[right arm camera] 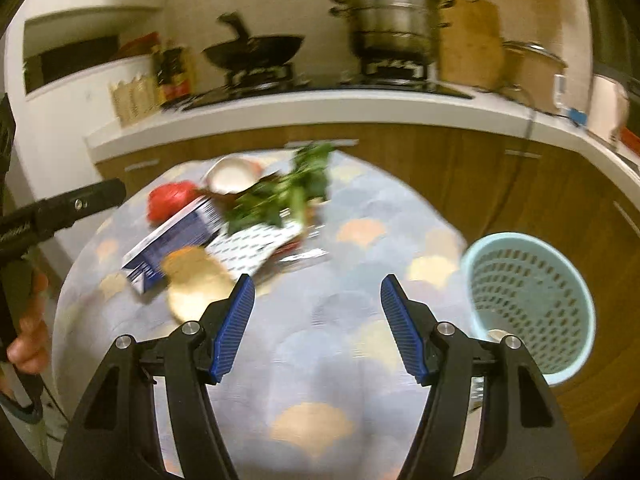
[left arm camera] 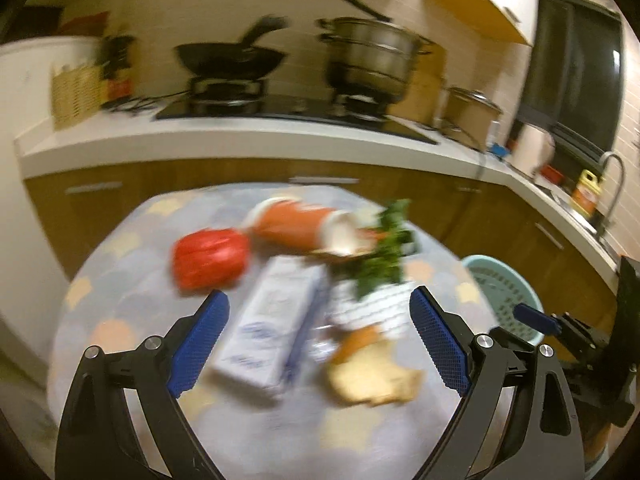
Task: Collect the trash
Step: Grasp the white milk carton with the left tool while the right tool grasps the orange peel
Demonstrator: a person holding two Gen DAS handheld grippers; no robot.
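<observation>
A pile of trash lies on the round table [left arm camera: 132,248]: a white and blue carton [left arm camera: 272,320], a bread piece [left arm camera: 372,376], green leaves [left arm camera: 384,252], an orange cup on its side [left arm camera: 304,226], a patterned wrapper [left arm camera: 372,308] and a red pepper [left arm camera: 210,258]. My left gripper [left arm camera: 320,308] is open above the carton. My right gripper [right arm camera: 318,292] is open and empty over bare tablecloth [right arm camera: 320,360], right of the bread [right arm camera: 196,280] and carton [right arm camera: 172,240]. A light blue perforated basket [right arm camera: 532,304] stands right of the table; it also shows in the left wrist view [left arm camera: 500,292].
Behind the table runs a kitchen counter [left arm camera: 240,140] with a black wok [left arm camera: 232,56], a steel steamer pot [left arm camera: 372,60] and wooden cabinets [right arm camera: 460,176] below. The right gripper's tip [left arm camera: 536,316] shows in the left view. Both views are motion-blurred.
</observation>
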